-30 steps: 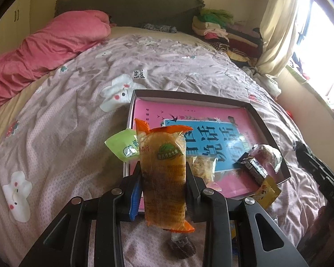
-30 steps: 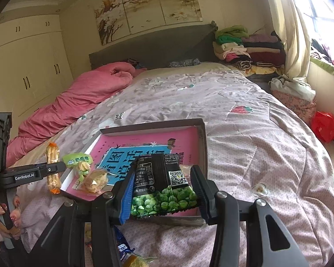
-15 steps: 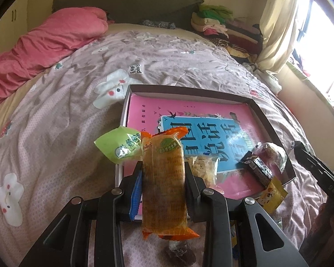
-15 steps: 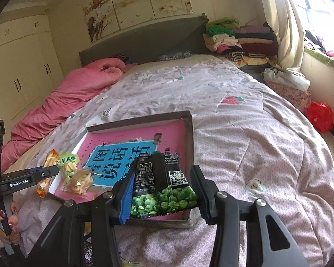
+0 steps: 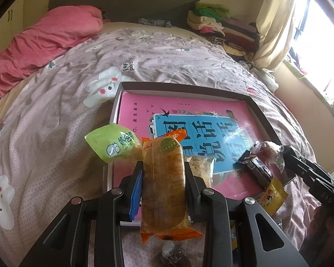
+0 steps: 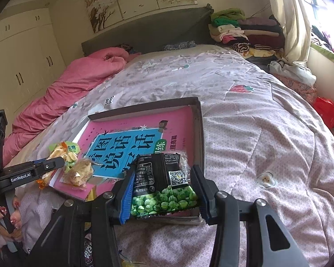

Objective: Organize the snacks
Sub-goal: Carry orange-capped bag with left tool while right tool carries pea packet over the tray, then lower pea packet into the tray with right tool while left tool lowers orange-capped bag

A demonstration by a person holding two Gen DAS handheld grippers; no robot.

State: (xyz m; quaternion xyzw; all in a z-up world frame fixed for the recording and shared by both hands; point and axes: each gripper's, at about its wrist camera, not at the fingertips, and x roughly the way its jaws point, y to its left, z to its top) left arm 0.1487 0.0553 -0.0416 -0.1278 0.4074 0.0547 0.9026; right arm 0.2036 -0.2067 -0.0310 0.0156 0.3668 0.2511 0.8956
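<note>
Since the earlier frames, both grippers have been carried forward and lower toward the shallow dark-rimmed cardboard box lined pink and blue. The left gripper is clamped on a long orange-ended transparent snack packet, held over the box's near left corner. A light green wrapped snack lies left of the fingers over the box's rim; a clear-wrapped pale snack lies just right. The right gripper is closed on a black green-pea packet above the near right corner. Open lining is seen ahead of both. Only the right view shows a red bag beside the patterned quilt.
</note>
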